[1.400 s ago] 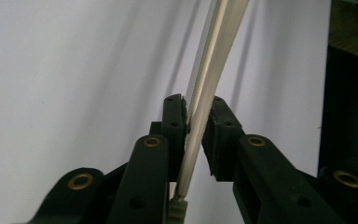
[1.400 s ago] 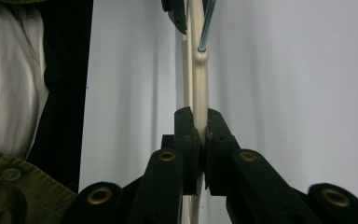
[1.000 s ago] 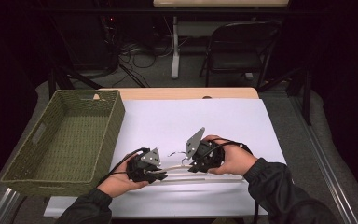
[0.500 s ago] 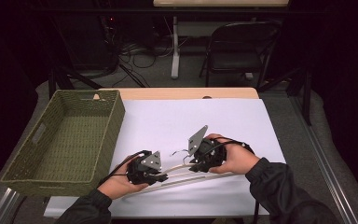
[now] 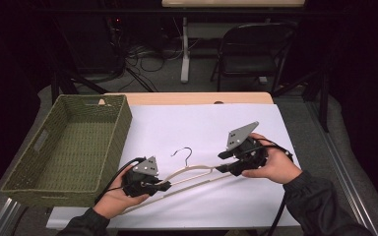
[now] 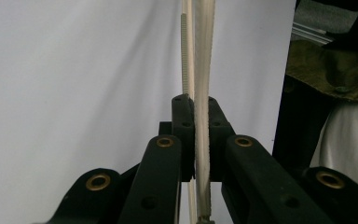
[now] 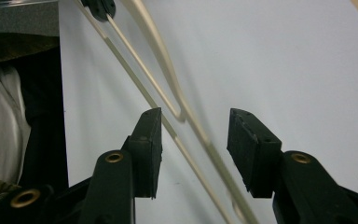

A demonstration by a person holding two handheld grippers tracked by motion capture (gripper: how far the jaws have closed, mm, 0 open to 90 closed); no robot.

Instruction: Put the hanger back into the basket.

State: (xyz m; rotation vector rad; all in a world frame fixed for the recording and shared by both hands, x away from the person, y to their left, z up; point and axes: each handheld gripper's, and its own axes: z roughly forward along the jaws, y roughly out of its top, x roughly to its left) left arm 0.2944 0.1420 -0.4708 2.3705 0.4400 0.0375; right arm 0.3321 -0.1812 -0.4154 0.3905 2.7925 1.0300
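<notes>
Jaws of my left gripper point(image 6: 195, 140) are clamped tight on the cream clothes hanger point(image 5: 189, 174), near its left end, pads pressing both faces of the arm. On my right gripper point(image 7: 193, 149) the jaws have just been opening and stand apart, the hanger's arm running between them without either pad pressing it. It lies slanted over the white sheet point(image 5: 202, 123) on the counter point(image 5: 192, 98), its dark hook pointing away from me, beside the woven green basket point(image 5: 17, 179).
</notes>
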